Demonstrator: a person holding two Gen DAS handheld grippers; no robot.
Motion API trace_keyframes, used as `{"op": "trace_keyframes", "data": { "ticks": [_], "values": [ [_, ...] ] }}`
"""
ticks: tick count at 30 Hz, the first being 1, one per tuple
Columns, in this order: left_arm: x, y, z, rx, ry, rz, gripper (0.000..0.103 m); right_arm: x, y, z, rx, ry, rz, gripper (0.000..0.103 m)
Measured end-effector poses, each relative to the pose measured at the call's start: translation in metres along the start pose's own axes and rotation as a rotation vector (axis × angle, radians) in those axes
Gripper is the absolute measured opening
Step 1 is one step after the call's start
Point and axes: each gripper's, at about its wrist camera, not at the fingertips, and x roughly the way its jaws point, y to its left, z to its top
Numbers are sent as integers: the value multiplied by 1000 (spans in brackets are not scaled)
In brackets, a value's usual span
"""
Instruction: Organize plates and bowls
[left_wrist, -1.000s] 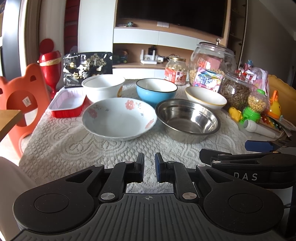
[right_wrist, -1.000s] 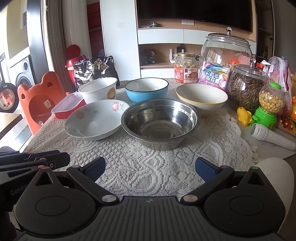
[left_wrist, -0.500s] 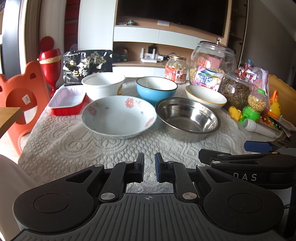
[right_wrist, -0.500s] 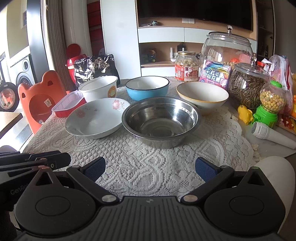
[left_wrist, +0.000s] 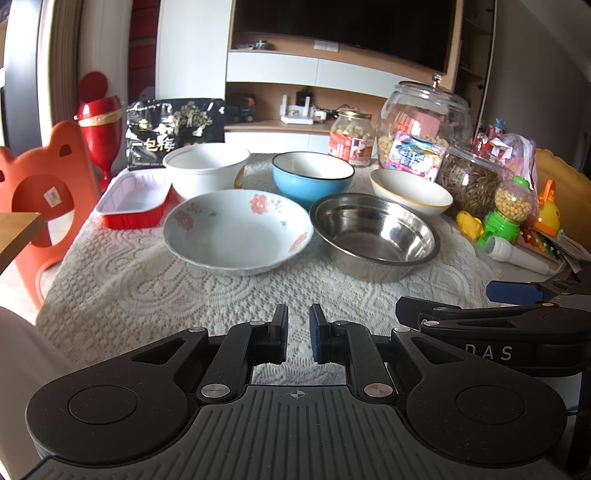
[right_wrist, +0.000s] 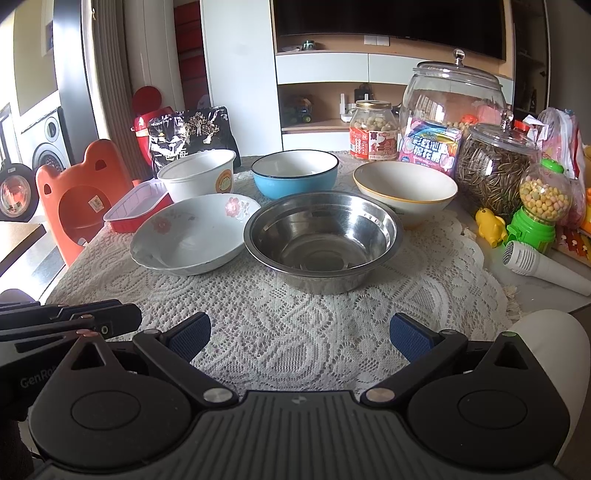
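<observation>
While the left claw (left_wrist: 298, 338) is hovering nearly closed and empty over the lace-covered bench (left_wrist: 155, 280), the floral bowl (left_wrist: 236, 230) and steel bowl (right_wrist: 323, 240) are sitting side by side ahead, and the right claw (right_wrist: 299, 336) is hanging wide apart.

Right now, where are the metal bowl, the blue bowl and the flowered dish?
metal bowl (right_wrist: 321, 236), right wrist view, inner wall.
blue bowl (right_wrist: 291, 184), right wrist view, outer blue side.
flowered dish (left_wrist: 232, 232), left wrist view, bare inside.

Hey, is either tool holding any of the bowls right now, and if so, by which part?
Nothing is held. The left tool is shut on nothing; the right tool is open, short of the steel bowl.
</observation>
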Motion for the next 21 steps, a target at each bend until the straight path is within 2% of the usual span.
{"op": "trace_keyframes", "data": {
  "ticks": [21],
  "values": [
    [1, 1, -1, -5, 2, -5, 15, 1, -1, 1, 9, 6, 7, 103]
  ]
}}
